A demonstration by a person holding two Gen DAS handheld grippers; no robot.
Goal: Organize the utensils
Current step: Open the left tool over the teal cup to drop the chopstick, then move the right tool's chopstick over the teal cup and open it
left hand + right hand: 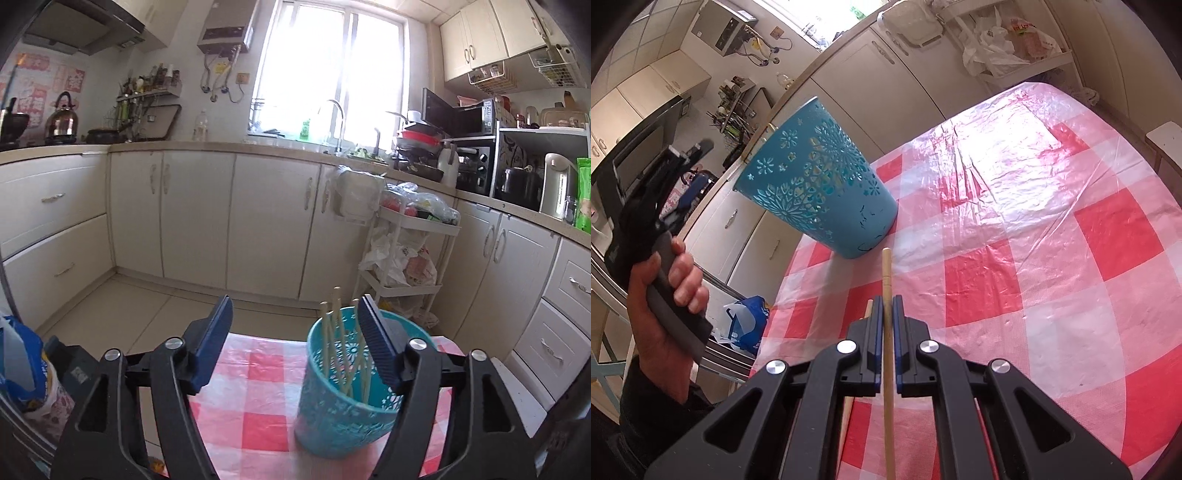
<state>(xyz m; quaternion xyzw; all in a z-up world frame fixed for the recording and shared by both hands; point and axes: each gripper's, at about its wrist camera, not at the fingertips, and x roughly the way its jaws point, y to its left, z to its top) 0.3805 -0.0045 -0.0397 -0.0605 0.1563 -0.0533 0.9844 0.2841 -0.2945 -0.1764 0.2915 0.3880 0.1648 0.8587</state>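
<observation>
One chopstick clamped in right claw near bin

No legible text anywhere. Red-and-pink wall posters by the stove bear characters too blurred to read; print on plastic bags likewise unreadable.
</observation>
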